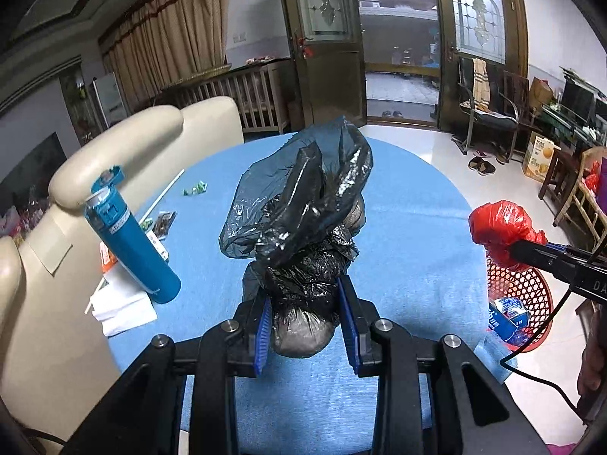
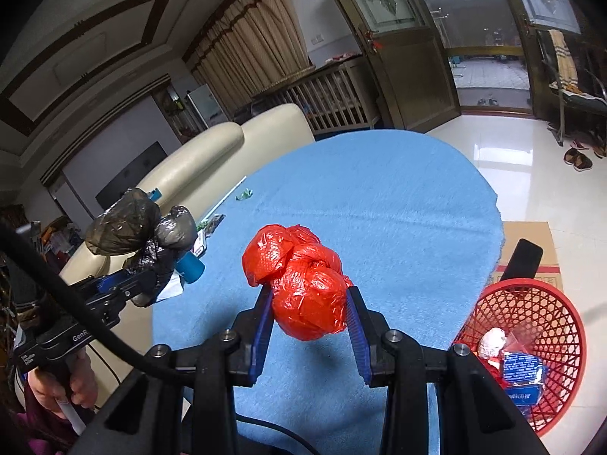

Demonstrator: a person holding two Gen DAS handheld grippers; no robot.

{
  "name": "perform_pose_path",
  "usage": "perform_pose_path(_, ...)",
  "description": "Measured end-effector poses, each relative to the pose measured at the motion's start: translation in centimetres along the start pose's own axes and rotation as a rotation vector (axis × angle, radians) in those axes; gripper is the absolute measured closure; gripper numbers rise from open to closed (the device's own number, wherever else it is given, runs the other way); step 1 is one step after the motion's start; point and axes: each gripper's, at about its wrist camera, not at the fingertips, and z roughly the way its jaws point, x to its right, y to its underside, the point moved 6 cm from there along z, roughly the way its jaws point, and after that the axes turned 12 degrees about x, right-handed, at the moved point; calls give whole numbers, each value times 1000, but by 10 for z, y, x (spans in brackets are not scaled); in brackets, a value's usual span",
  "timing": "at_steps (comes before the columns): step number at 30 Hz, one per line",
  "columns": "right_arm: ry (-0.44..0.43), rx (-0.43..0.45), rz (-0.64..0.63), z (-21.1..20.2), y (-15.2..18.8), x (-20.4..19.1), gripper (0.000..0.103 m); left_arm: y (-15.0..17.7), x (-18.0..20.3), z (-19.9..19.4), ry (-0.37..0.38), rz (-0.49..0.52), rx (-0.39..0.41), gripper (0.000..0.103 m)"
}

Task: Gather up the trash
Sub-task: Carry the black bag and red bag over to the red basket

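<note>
Trash here is two knotted plastic bags, one in each gripper, both lifted clear of the blue tabletop. The black bag is clamped in the left gripper, whose blue pads press on its crumpled neck from either side; a rounded grey-looking lump hangs below the pads and loose plastic stands up above them. The red bag is clenched in the right gripper in the same way, bulging out between the two pads and over the tabletop.

Seen from the left wrist, the red bag sits off to the right, above a red mesh basket that stands on the floor just beside the tabletop edge. The basket holds a blue wrapper and a white crumpled wad. Behind it lies a flat piece of cardboard.

On the far left part of the tabletop stands a tilted-looking blue bottle with its lid flipped open, next to white paper, a white stick, a small green wrapper and some dark packets. A cream sofa runs along that side. A person's hand grips the left gripper's handle.
</note>
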Motion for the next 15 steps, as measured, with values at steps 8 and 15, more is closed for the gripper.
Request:
perform_pose_path(8,-4,44,-16,-21,-6,1,63,-10,14,-13,-18,49,37,69)
perform_pose_path(15,-11,76,-7,-35,-10,7,63,-17,28,-20,-18,93,61,69)
